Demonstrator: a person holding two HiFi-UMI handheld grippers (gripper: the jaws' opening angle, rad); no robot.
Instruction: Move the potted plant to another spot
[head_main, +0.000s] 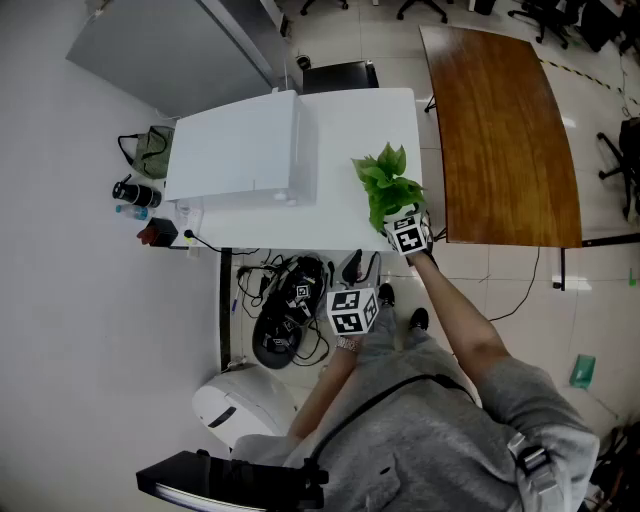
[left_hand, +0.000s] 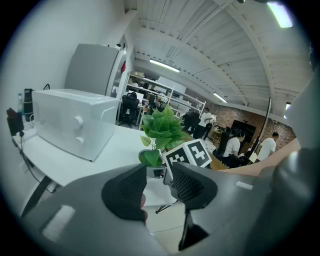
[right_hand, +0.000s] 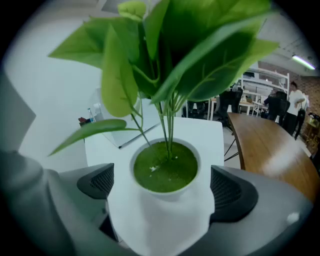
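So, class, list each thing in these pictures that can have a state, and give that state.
potted plant: upright, by the near edge of the white table.
right gripper: open wide, pot between its jaws; pad contact unclear.
left gripper: open, nothing between its jaws.
white box with knobs: closed, upright on the table.
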